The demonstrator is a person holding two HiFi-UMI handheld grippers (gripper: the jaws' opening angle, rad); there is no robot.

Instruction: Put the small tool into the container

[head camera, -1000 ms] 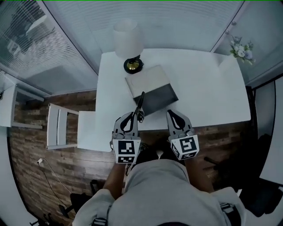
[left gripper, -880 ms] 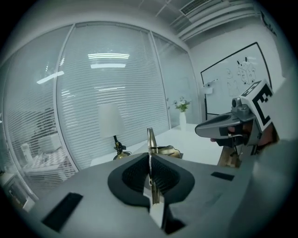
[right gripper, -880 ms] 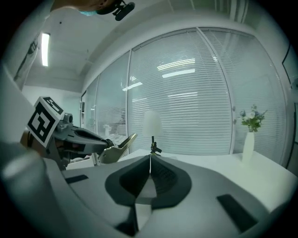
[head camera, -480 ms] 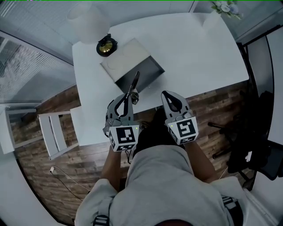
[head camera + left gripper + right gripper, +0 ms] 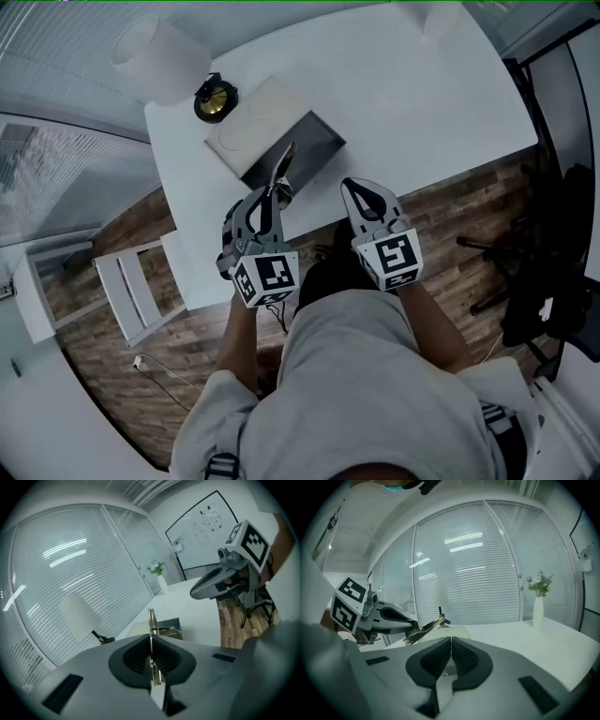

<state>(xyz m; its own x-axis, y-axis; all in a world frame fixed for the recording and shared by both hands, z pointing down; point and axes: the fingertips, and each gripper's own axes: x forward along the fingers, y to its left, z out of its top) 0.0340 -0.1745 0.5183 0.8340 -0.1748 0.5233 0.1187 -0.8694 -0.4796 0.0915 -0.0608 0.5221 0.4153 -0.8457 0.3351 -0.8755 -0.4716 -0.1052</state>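
Note:
My left gripper point(image 5: 265, 198) is shut on a small metal tool point(image 5: 282, 167), a thin plier-like piece that sticks forward past its jaws. In the left gripper view the tool point(image 5: 152, 623) stands edge-on between the shut jaws point(image 5: 151, 641). The tool's tip hangs over the near end of a grey open box point(image 5: 292, 155) on the white table point(image 5: 394, 94). My right gripper point(image 5: 361, 195) is shut and holds nothing, over the table's near edge to the right of the box. In the right gripper view the tool point(image 5: 425, 629) shows at the left.
A lamp with a white shade point(image 5: 157, 47) and a brass base point(image 5: 215, 98) stands behind the box. A pale flat lid or pad point(image 5: 246, 122) lies on the box's far part. A white chair point(image 5: 136, 291) stands left of the table. A vase with flowers point(image 5: 538, 606) is at the far end.
The head view has swung, so the table now sits higher and more tilted in frame. My left gripper with the tool stays near the box's near end; the right gripper keeps beside it.

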